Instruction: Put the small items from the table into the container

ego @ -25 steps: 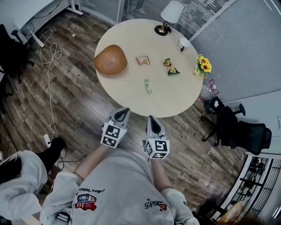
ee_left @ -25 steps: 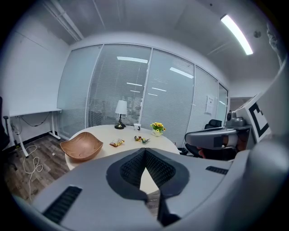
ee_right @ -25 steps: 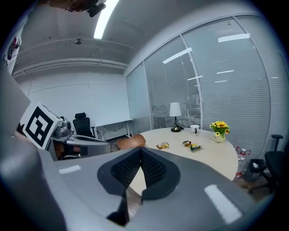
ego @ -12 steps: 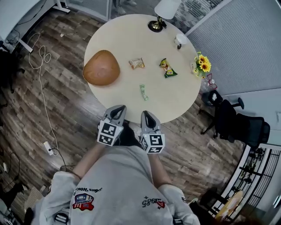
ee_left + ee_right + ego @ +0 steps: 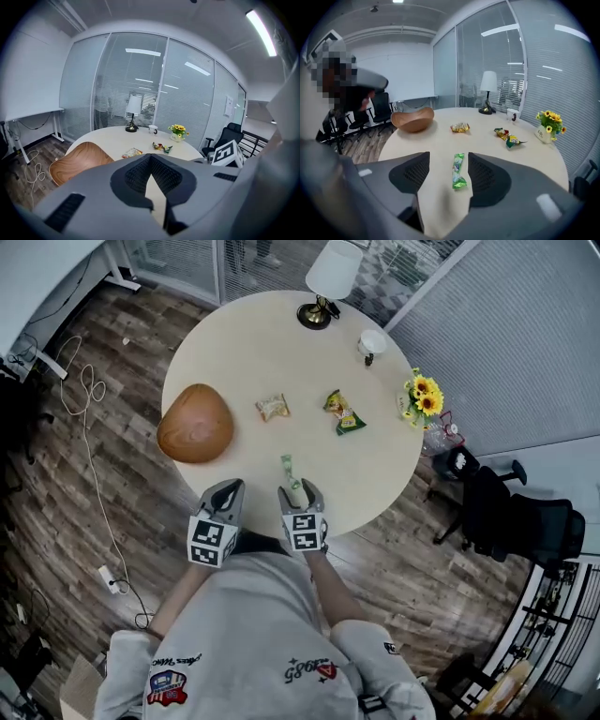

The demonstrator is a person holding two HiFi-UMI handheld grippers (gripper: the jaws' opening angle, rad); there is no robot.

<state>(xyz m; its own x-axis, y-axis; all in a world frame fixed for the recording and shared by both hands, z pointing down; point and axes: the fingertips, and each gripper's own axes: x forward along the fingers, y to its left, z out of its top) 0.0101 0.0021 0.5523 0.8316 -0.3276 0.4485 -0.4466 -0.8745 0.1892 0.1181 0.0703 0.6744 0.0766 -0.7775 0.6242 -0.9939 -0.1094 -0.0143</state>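
Just inside the near edge of the round table [image 5: 244,343] lies a slim green packet [image 5: 289,468], flat on the top. The right gripper [image 5: 299,491] frames it: its jaws are opening, with the packet between them and untouched by either pad. Beside it, the left gripper [image 5: 226,493] has its jaws closed together, gripping nothing. Farther in lie an orange packet [image 5: 273,407] and two more wrappers [image 5: 344,414]. The wooden bowl [image 5: 195,423] sits toward the table's left edge in the head view.

lamp [image 5: 330,277] | white cup [image 5: 371,343] | sunflower pot [image 5: 422,399] | black office chair [image 5: 514,514] | wood floor [image 5: 94,474]
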